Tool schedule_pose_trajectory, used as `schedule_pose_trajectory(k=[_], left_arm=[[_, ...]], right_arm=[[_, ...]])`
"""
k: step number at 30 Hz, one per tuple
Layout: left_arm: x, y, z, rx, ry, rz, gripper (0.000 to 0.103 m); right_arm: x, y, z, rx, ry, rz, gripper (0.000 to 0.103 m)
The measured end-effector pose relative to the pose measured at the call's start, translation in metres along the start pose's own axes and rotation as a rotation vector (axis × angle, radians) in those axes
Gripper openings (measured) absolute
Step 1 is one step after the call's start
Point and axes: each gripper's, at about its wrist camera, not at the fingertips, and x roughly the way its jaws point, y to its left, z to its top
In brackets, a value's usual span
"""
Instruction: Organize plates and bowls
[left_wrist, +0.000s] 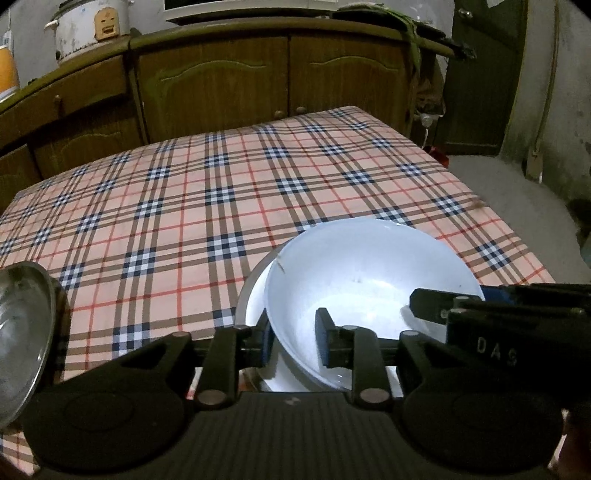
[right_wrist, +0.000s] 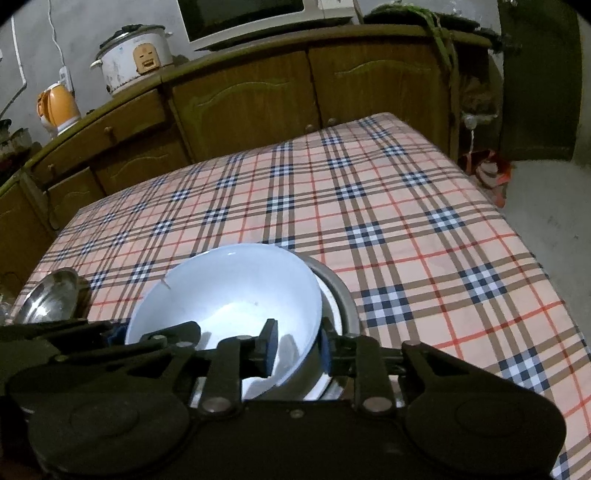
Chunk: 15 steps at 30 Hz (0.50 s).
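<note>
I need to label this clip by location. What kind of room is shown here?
Most likely a home kitchen or dining corner. A rice cooker and an orange kettle stand on wooden cabinets, a microwave sits beside them, and a table with a checked cloth holds a white bowl.

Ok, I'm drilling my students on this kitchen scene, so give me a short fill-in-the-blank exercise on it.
1. The round white bowl sits tilted inside a larger grey ____ bowl.
2. The left gripper and the right gripper each have one finger inside the white bowl and one ____ it.
3. Beside the white rice cooker on the brown wooden cabinet stands an ____ kettle.
4. The jaws of both grippers stand ____.

Missing words: metal; outside; orange; open
</note>
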Motion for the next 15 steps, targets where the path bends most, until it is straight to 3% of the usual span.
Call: schedule_pose_trajectory(k=[6, 10, 15], left_arm=[[-0.001, 0.006, 0.002, -0.044, 0.02, -0.031, 0.027], [-0.002, 0.007, 0.003, -0.051, 0.028, -0.043, 0.027], [-0.003, 0.008, 0.003, -0.058, 0.033, -0.048, 0.027]], right_arm=[[0.001, 0.003, 0.007, -0.013, 0.059, 0.005, 0.036], [-0.001, 0.006, 0.008, -0.046, 0.059, -0.007, 0.036], [-0.007, -0.007, 0.017, 0.013, 0.04, 0.035, 0.04]])
